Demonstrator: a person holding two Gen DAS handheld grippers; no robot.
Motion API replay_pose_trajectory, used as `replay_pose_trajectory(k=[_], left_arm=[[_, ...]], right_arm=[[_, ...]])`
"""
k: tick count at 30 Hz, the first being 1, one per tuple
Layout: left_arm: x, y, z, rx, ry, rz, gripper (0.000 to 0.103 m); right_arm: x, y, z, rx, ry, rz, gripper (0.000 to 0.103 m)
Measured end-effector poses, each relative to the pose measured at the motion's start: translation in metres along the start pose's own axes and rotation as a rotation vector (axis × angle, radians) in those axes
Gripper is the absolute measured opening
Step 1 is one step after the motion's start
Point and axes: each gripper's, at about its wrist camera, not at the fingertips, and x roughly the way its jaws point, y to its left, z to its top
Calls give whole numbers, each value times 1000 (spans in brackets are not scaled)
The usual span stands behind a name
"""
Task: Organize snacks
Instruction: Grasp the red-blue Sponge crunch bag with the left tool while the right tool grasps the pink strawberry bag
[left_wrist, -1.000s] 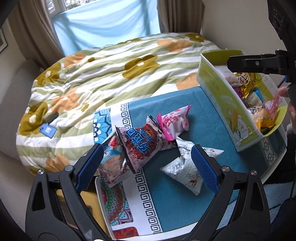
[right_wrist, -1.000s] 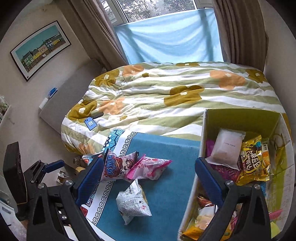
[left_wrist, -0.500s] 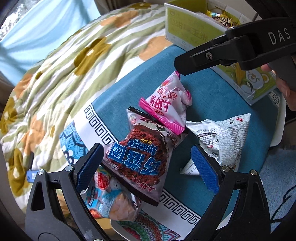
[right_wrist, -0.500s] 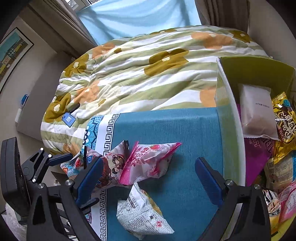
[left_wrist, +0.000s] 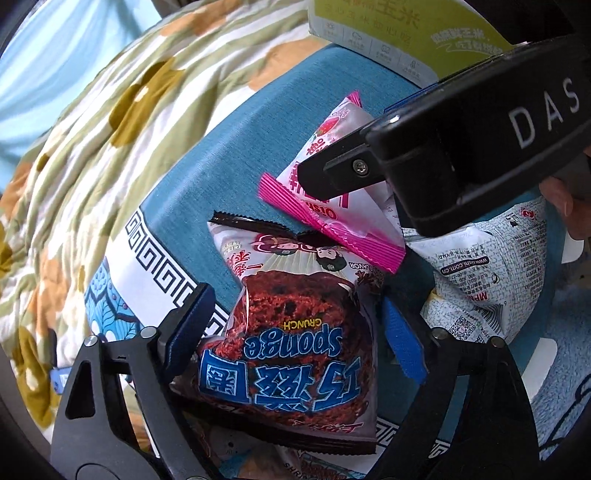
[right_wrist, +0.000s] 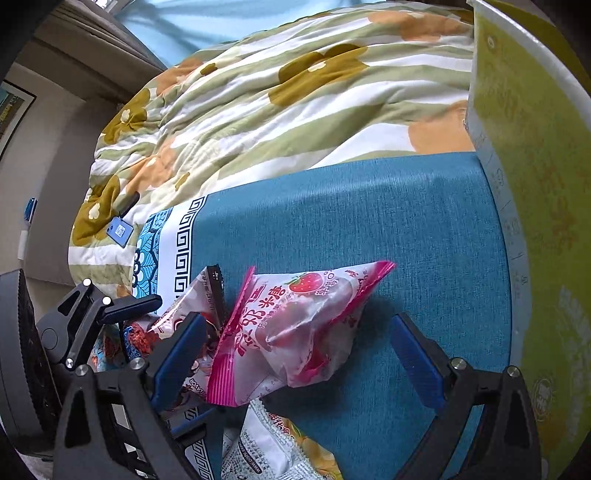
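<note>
While both claws gape wide, the left gripper (left_wrist: 295, 328) straddles the brown-and-blue chocolate sponge snack bag (left_wrist: 295, 343) on the teal tablecloth (right_wrist: 369, 214) — the right gripper (right_wrist: 299, 354) brackets the pink strawberry rice-cracker packet (right_wrist: 295, 328), neither pinched.

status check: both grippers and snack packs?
Left hand-held gripper open, straddling brown sponge-crunch pack. Right hand-held gripper open around pink strawberry pack. Pink pack overlaps the brown pack's top; white pack alongside.

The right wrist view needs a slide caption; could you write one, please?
Open right claw straddling the pink strawberry snack bag on the blue cloth.
</note>
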Motion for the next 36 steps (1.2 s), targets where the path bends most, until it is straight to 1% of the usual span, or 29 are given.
replay_pose_trajectory(k=[1, 4, 6, 8, 11, 13, 16, 17, 18, 23, 30, 36], left_arm=[[1, 0, 1, 0, 0, -10, 73], [0, -2, 4, 31, -7, 14, 71], [0, 0, 6, 38, -10, 28, 70], [1, 5, 9, 21, -10, 25, 69], [3, 15, 14, -19, -9, 21, 68], [4, 19, 17, -39, -12, 20, 68], [4, 23, 19, -60, -16, 18, 68], [4, 23, 19, -62, -17, 18, 68], [5, 24, 20, -62, -19, 19, 67], [-2, 19, 20, -64, -31, 25, 65], [-21, 15, 24, -66, -61, 46, 65], [-47, 9, 24, -68, -103, 77, 64]], right_arm=[[2, 0, 0, 3, 2, 1, 98], [5, -2, -1, 17, 5, 12, 98], [7, -2, -1, 30, 5, 24, 92], [10, -2, -1, 39, 8, 31, 88], [15, -2, -1, 41, 19, 27, 87], [18, -2, -1, 42, 27, 28, 83], [18, -3, 1, 48, 20, 24, 73], [17, -3, 2, 43, 21, 19, 66], [17, -3, 2, 36, 24, 11, 62], [13, 2, 3, -5, 2, -22, 52], [-7, 5, 3, -28, -46, -50, 51], [-33, 6, 3, -29, -95, -52, 50]])
